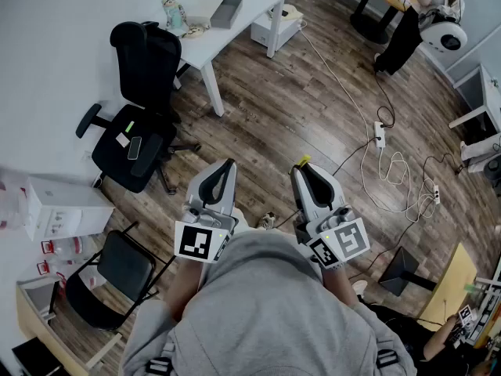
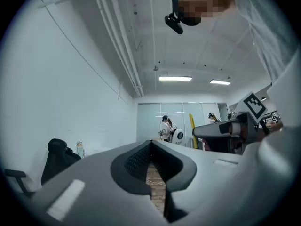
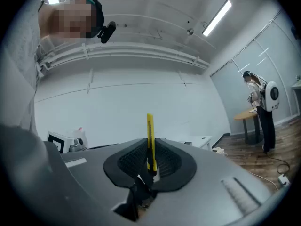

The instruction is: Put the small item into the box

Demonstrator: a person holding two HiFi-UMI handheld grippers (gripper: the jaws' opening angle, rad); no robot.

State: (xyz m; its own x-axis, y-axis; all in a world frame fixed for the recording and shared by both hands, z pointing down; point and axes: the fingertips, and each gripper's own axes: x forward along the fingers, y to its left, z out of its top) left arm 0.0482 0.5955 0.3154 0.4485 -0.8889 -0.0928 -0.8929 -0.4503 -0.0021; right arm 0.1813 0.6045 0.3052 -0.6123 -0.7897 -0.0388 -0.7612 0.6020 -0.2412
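my right gripper (image 1: 302, 166) clamps the yellow cutter (image 3: 149, 136) lengthwise; left gripper (image 1: 228, 164) jaws together, empty. the grey box (image 1: 227, 12), probably the target, sits well ahead by the desk (image 1: 210, 44) edge.

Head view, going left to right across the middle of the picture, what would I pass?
White box → black office chair → left hand-held gripper, shut → right hand-held gripper, shut on a yellow utility knife → white power strip.

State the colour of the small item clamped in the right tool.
Yellow. The small item shows best in the right gripper view.
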